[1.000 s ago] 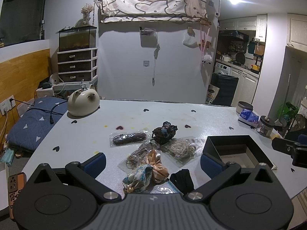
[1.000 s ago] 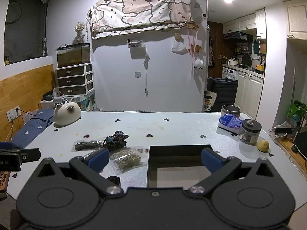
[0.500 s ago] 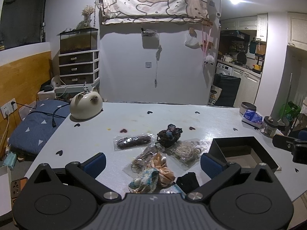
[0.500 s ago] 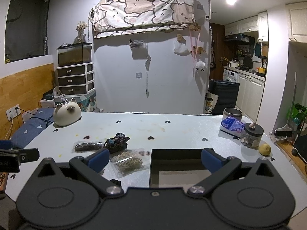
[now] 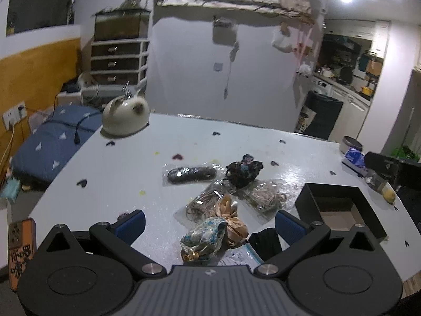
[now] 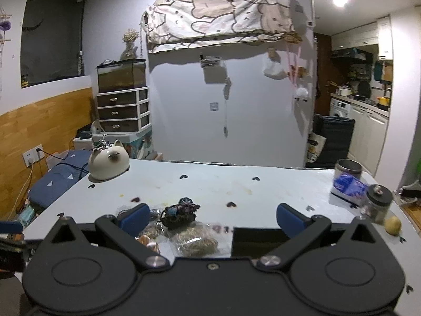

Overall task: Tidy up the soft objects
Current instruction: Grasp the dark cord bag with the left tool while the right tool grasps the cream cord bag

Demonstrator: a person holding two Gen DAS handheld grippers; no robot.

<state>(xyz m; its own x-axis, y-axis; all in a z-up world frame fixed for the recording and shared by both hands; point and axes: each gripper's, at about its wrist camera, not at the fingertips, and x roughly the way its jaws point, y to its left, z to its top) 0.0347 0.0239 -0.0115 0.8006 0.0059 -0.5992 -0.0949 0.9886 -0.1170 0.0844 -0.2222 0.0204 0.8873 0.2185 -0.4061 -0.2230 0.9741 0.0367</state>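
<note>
The left hand-held gripper is hanging just above the near edge of the surface with its two blue fingers spread wide, and it is holding nothing. The right hand-held gripper is also wide open and empty, and it is waiting near the black box.

The soft things are lying in a loose bunch in the middle of the surface. Closest to the left gripper, a green-blue scrunchie is touching an orange scrunchie. A black soft thing is lying just beside them. Farther back, a dark scrunchie is sitting near three clear bags of hair ties.

It looks like the very start of the job: nothing is sitting in the box yet. The next move is probably going down over the green-blue scrunchie, closing softly on it, and carrying it to the open box on the right. The fingers should be pinching only one thing, because the scrunchies are touching.
</note>
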